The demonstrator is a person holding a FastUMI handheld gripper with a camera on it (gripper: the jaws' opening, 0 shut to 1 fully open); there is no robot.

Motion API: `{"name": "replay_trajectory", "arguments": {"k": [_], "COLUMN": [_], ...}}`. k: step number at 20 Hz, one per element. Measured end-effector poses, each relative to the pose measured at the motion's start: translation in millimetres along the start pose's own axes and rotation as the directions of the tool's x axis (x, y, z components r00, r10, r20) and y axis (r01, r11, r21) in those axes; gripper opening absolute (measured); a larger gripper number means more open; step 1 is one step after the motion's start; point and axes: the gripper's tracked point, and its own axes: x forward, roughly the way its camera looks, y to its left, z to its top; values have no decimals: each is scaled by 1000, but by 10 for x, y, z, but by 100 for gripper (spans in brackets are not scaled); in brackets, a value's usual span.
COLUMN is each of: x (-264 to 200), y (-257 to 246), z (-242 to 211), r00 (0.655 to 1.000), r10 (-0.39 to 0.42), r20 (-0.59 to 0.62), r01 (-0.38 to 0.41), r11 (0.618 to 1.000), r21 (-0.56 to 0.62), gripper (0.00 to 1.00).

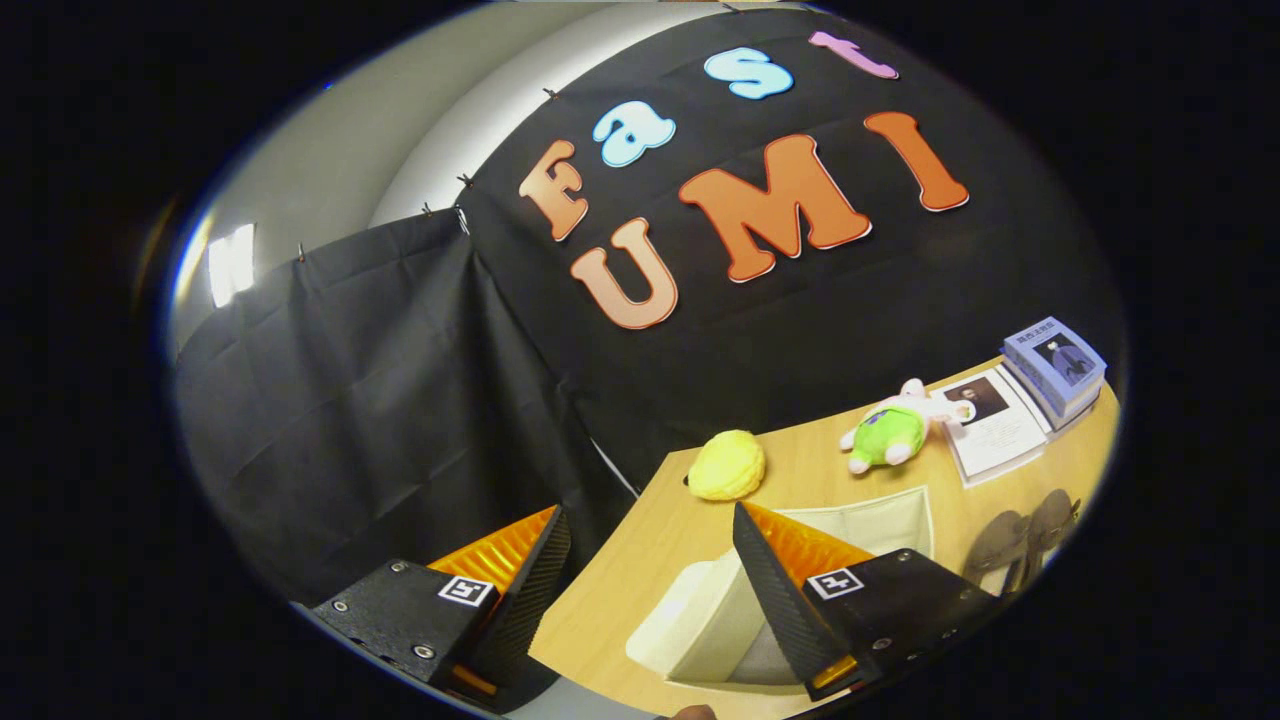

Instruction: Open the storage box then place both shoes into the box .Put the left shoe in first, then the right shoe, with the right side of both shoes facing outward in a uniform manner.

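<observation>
A cream fabric storage box (695, 612) sits on the wooden table (640, 575), partly hidden behind my right finger (775, 575). Its far part (885, 522) shows a pale inner wall, so it looks open at the top, though I cannot tell how the lid stands. A pair of dark shoes (1020, 545) lies side by side on the table just right of the box. My gripper (648, 508) hovers above the box's near left side, tilted, open, with nothing between the fingers. The left finger (525, 570) hangs past the table's left edge.
Beyond the box lie a yellow plush ball (727, 465) near the table's back left corner and a green and white soft toy (890, 430). An open booklet (990, 425) and a stack of blue books (1055, 365) sit further right. Black cloth walls close the back and left.
</observation>
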Motion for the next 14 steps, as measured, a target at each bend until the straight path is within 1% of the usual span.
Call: {"name": "replay_trajectory", "arguments": {"k": [4,8,11,14], "x": [-188,-370,-498,-607], "y": [-575,-1169,-1544,-1909], "z": [75,44,-56,-169], "r00": [993,974,956,927], "r10": [-106,-212,-284,-364], "r20": [45,76,78,91], "r01": [108,215,288,372], "r11": [994,976,956,923], "r21": [-30,-38,-52,-101], "gripper": [98,98,98,98]}}
